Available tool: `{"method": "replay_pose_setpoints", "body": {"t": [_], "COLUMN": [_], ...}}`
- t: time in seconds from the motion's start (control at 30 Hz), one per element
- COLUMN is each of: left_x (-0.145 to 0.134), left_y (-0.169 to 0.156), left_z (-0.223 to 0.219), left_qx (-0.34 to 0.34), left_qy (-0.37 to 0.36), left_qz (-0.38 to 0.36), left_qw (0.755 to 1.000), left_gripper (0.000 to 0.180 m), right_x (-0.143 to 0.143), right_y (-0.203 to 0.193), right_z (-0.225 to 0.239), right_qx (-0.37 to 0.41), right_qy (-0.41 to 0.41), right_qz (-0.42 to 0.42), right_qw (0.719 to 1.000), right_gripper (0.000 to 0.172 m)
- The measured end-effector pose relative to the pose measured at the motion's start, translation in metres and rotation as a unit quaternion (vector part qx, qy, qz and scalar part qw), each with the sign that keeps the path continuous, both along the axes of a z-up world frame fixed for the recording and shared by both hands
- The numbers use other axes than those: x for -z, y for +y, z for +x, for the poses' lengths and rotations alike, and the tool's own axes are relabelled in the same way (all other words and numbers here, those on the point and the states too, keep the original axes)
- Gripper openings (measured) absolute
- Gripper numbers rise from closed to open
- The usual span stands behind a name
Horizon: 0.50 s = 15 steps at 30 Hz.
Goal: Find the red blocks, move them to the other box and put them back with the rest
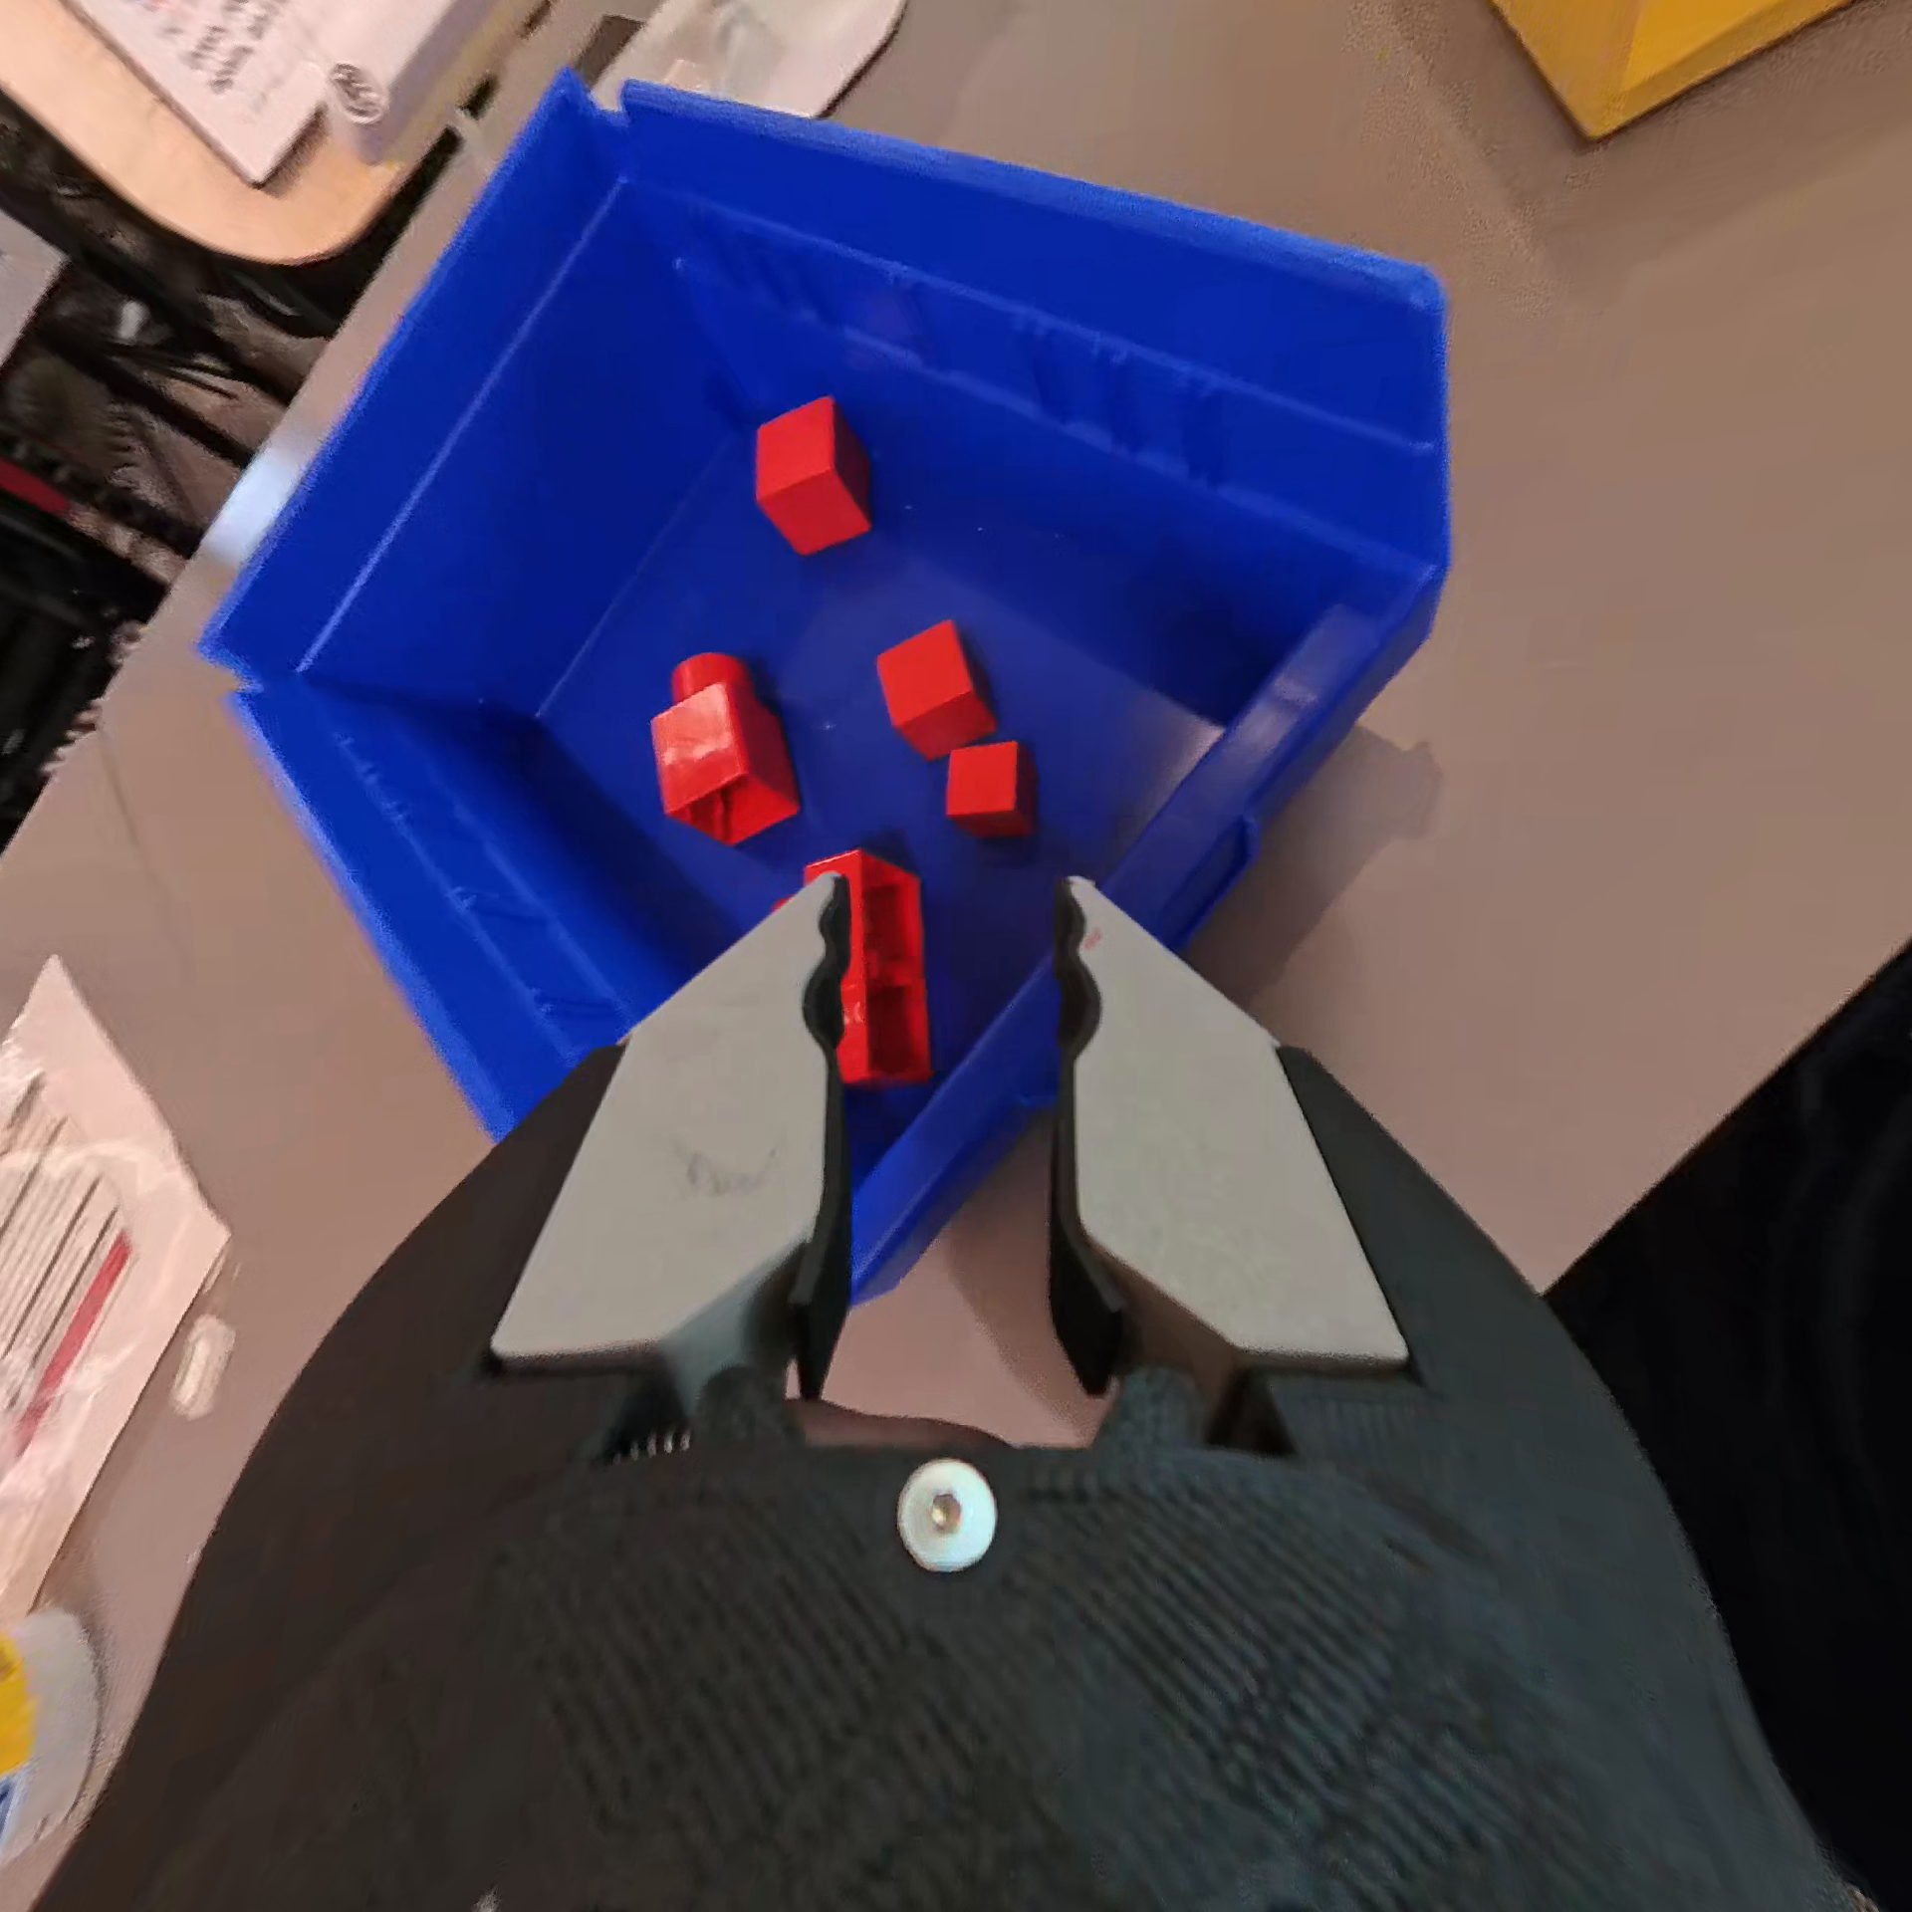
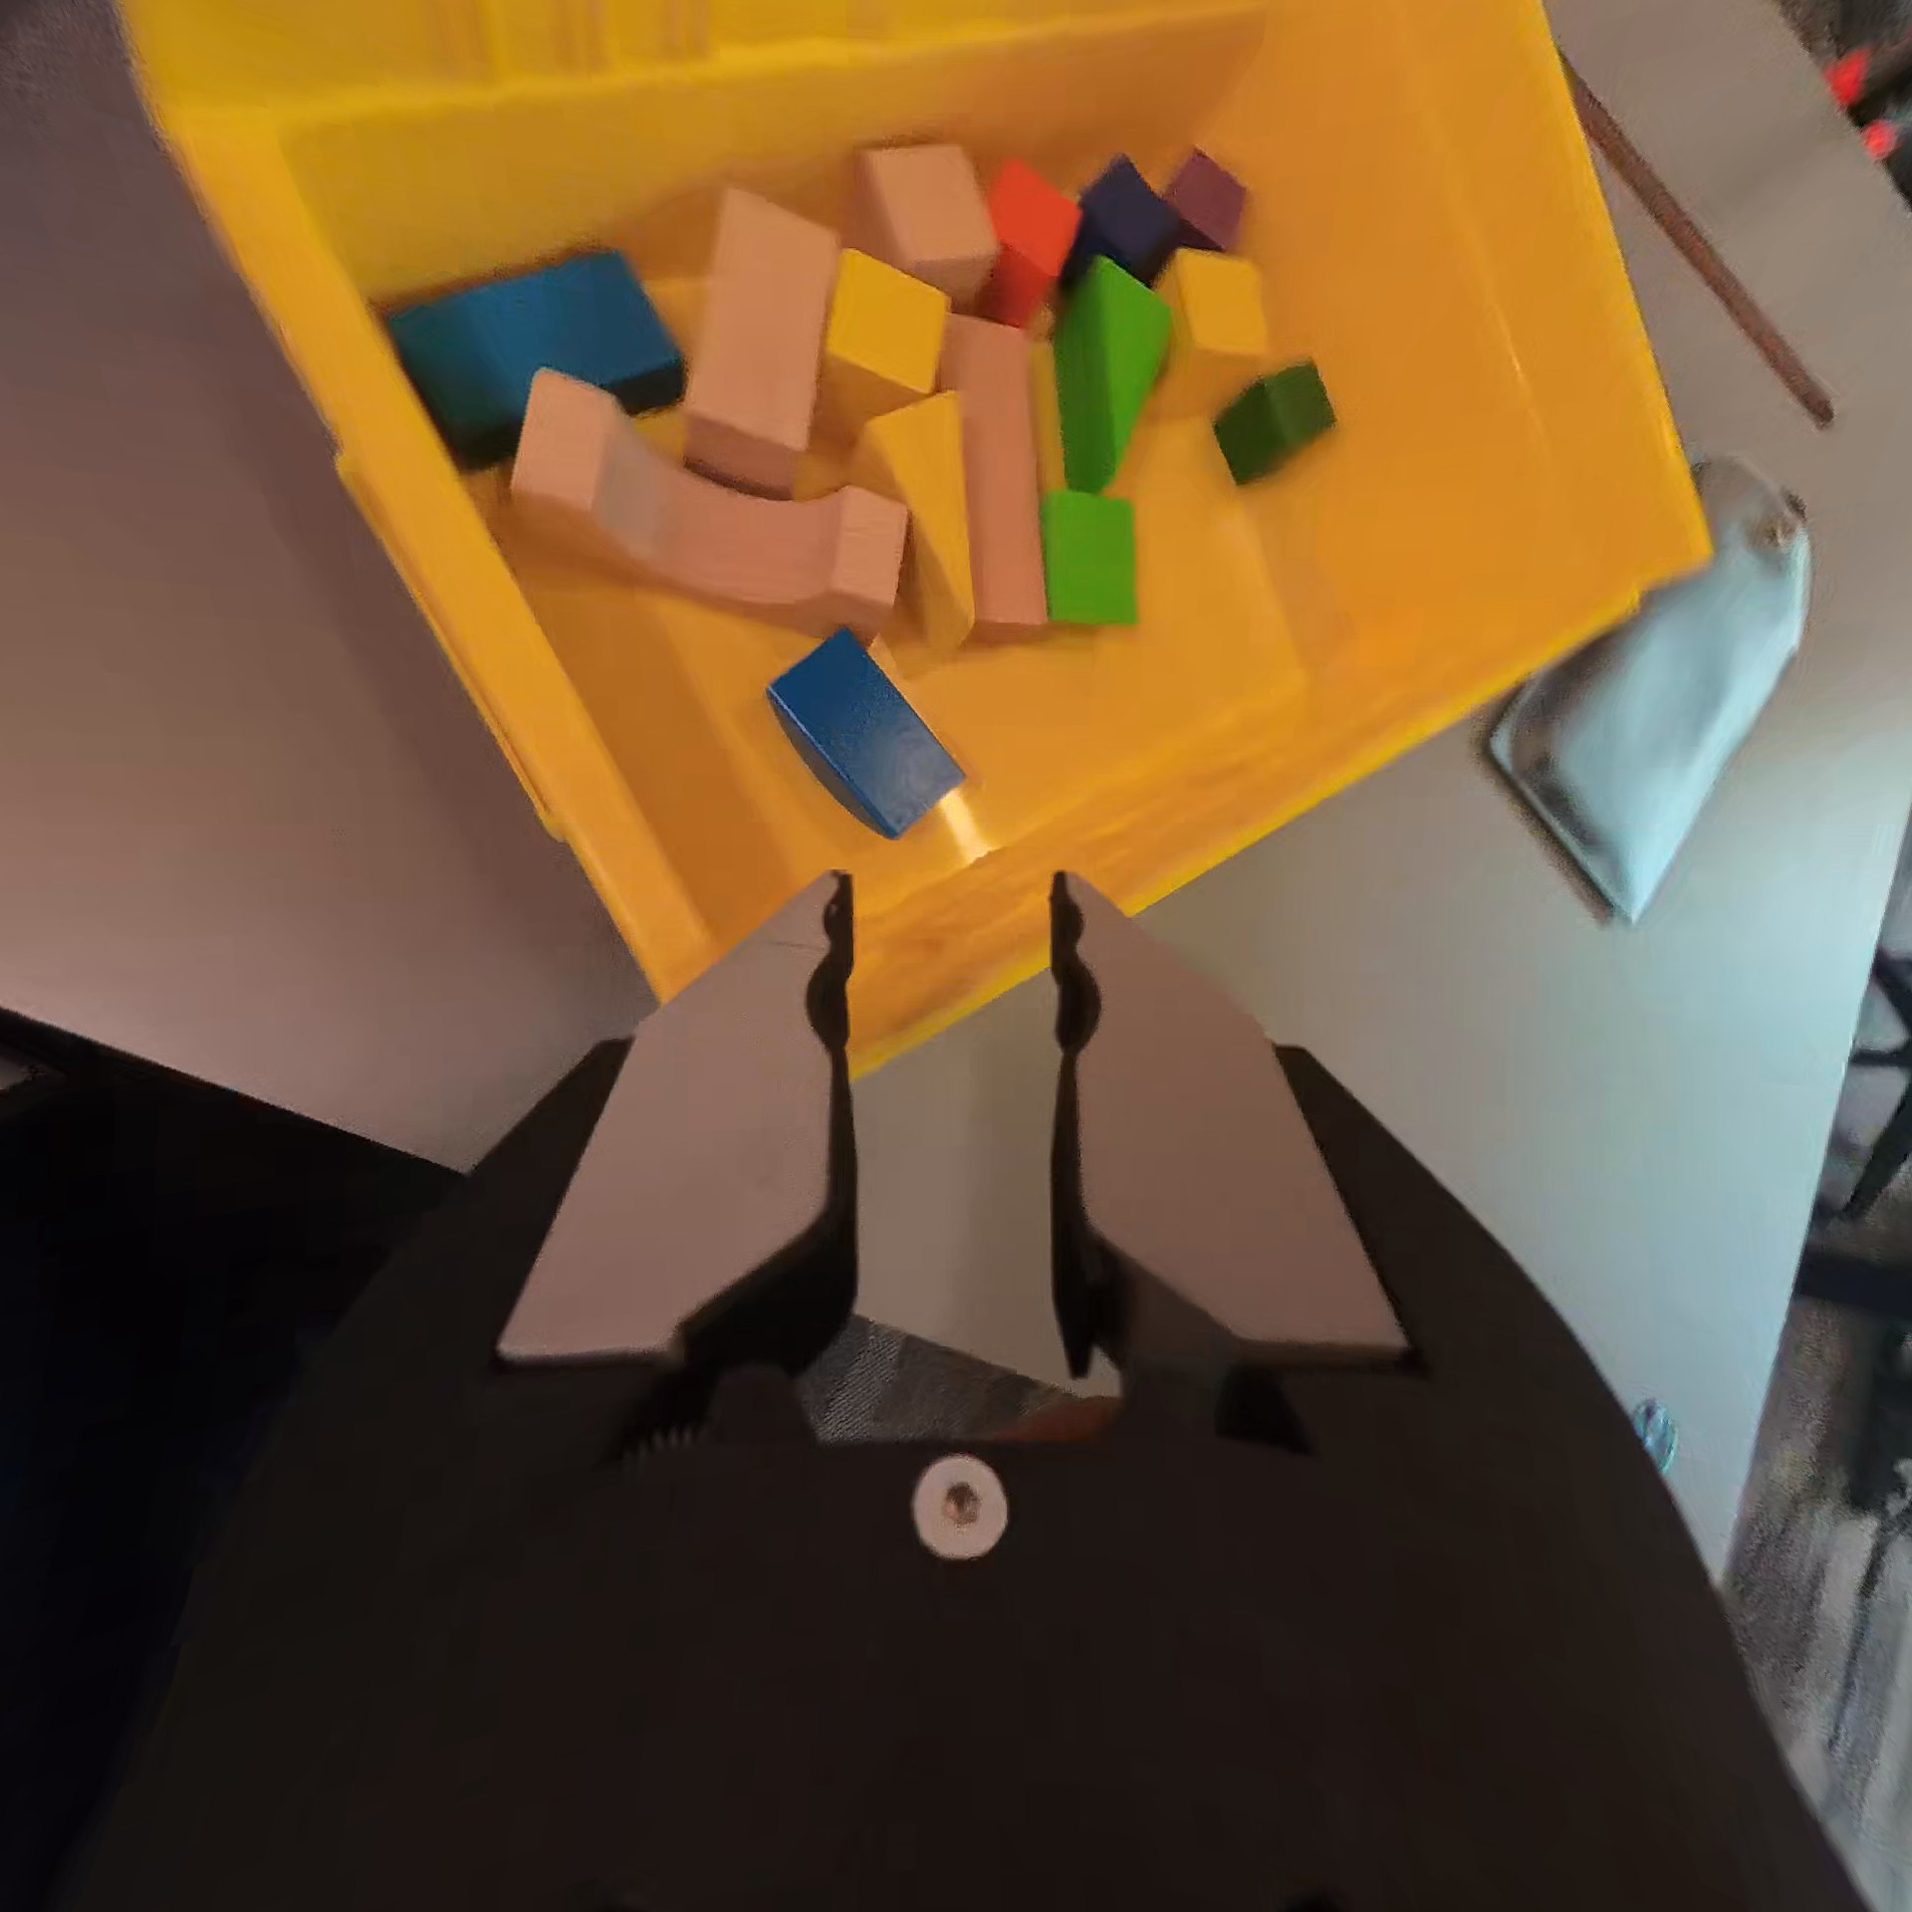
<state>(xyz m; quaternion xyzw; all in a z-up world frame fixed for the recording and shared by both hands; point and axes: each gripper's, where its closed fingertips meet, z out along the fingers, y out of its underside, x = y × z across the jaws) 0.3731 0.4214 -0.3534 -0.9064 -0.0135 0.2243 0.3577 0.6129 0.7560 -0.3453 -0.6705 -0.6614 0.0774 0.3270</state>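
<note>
Left wrist view. Blue bin (image 1: 1335, 341) on a grey-brown table (image 1: 1614, 579); contents: five red blocks. Cube (image 1: 812, 474) toward the far wall; cube (image 1: 936, 688) mid-floor with a smaller cube (image 1: 990, 788) just beside it; studded brick (image 1: 722, 760) to their left; long hollow brick (image 1: 882, 967) nearest. Left gripper (image 1: 947, 895) above the bin's near corner, fingers spread, nothing pinched; the left finger (image 1: 714, 1035) overlaps the long brick's edge in view, contact not discernible. Surroundings: papers (image 1: 72, 1221) at left, yellow bin corner (image 1: 1645, 52) top right.

Right wrist view. Yellow bin (image 2: 1449, 310) holding mixed blocks: natural wood arch (image 2: 714, 528), green wedge (image 2: 1107, 372), blue slab (image 2: 864, 735) lying apart nearest, one red block (image 2: 1029, 243) wedged among the far ones. Right gripper (image 2: 950, 890) over the near rim, fingers apart, nothing between them. Clear pouch (image 2: 1676, 683) on the table at right.
</note>
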Motion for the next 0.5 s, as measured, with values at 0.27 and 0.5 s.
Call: {"method": "replay_pose_setpoints", "body": {"t": [0.27,0.5], "left_x": [0.035,0.022], "left_y": [0.043,0.032], "left_z": [0.013,0.014], "left_qx": [0.023,0.032], "left_qy": [-0.005,-0.014], "left_qz": [-0.029,-0.013], "left_qw": [0.999,0.999], "left_gripper": [0.012,0.033], "right_x": [-0.022,0.052], "right_y": [-0.095,-0.105], "right_z": [-0.069,-0.108], "right_qx": [-0.161,-0.163], "right_qy": [0.126,0.023], "right_qz": [-0.093,-0.064], "right_qw": [0.974,0.984], "right_gripper": [0.057,0.065]}}
